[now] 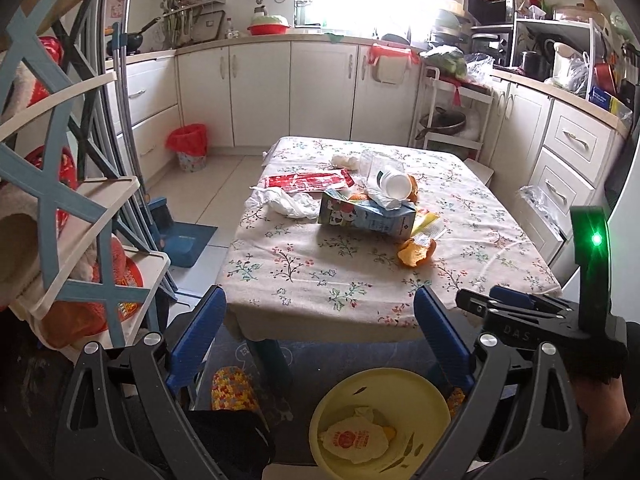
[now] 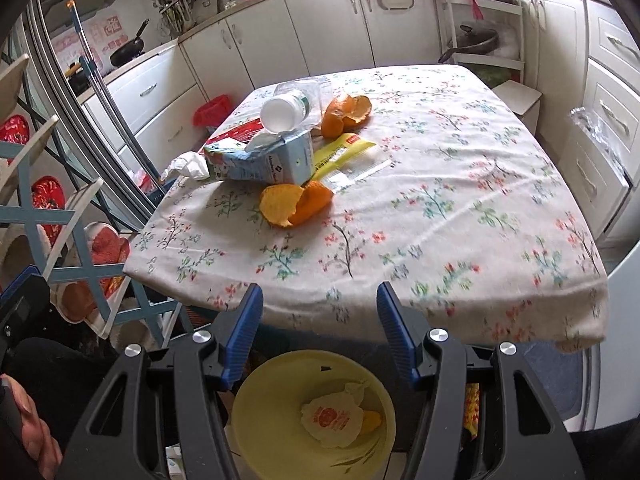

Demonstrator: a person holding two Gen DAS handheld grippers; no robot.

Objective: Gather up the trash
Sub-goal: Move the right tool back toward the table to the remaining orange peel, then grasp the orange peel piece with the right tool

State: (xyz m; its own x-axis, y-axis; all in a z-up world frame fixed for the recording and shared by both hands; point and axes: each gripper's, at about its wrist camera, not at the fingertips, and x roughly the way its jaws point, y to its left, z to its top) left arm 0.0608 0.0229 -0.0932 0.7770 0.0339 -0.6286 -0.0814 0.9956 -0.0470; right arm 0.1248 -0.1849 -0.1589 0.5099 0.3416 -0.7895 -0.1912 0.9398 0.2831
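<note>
Trash heaped on the left half of the floral desk (image 2: 440, 200), both claws empty.
Milk carton (image 2: 264, 160) lies on its side with a plastic bottle (image 2: 286, 110) atop it; orange peel (image 2: 296, 204) sits near, another peel (image 2: 346, 114) far; a yellow bin (image 2: 260, 420) below the near edge holds a crumpled wrapper (image 2: 334, 416); left claw (image 1: 320, 336) and right claw (image 2: 320, 328) hover spread wide, gripping nothing.
</note>
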